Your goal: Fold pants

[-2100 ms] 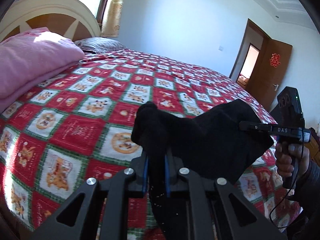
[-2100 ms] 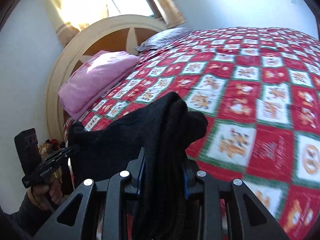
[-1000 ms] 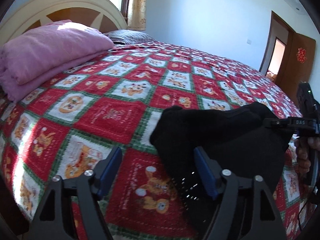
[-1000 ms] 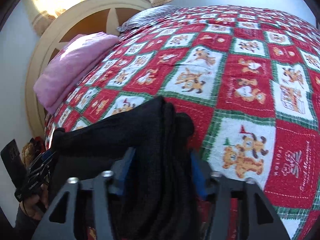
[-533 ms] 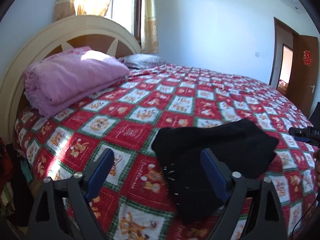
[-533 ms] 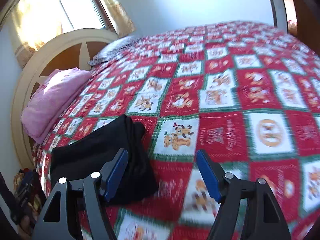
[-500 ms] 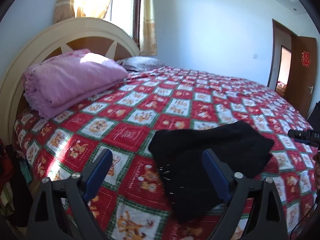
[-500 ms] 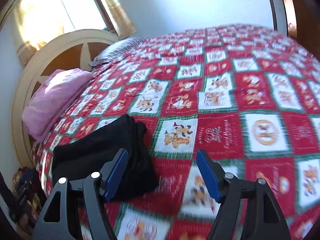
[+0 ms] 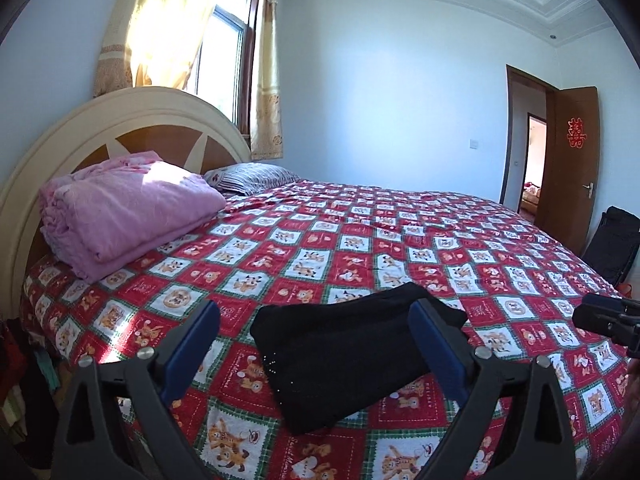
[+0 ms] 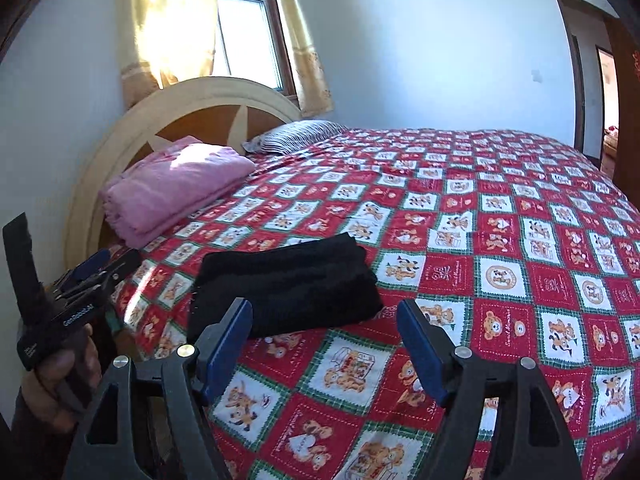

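The black pants lie folded in a compact bundle on the red checked bedspread, near the bed's near edge. They also show in the right wrist view. My left gripper is open and empty, drawn back above the bundle. My right gripper is open and empty, drawn back, with the bundle ahead to its left. The left gripper appears in the right wrist view, and part of the right gripper at the left wrist view's right edge.
A folded pink blanket and a striped pillow lie by the curved headboard. A window with curtains is behind. An open wooden door and a black bag stand at the right.
Both grippers were shut on the folded pants, then laid them on the bed, opened and pulled back and up. The pants now rest alone on the bedspread.
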`<state>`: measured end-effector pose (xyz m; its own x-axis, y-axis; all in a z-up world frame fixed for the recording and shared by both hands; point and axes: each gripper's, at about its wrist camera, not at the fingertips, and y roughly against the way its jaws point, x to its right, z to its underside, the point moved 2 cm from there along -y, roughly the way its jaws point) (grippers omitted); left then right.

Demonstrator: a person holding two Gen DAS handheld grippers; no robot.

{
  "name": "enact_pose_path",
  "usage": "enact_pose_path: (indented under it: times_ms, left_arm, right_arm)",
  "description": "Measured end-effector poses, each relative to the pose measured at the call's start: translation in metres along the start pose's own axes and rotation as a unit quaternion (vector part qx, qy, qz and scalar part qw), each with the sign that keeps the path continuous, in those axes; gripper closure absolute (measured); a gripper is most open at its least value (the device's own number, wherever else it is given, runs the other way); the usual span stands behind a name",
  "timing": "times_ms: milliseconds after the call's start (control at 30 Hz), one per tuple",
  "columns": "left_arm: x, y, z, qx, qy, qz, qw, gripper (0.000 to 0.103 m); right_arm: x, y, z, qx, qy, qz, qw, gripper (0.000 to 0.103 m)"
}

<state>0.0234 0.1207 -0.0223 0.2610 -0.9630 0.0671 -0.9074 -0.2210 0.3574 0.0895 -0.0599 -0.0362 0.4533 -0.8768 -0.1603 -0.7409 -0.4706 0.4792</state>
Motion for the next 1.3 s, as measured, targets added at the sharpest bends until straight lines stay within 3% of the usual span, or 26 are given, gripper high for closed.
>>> enact_pose_path:
  times_ms: [1300]
  left_arm:
    - [0.014, 0.007, 0.006, 0.004, -0.02, -0.004, 0.9998, 0.0]
  right_arm:
    - [-0.007, 0.007, 0.004, 0.011, 0.005, 0.0, 1.0, 0.027]
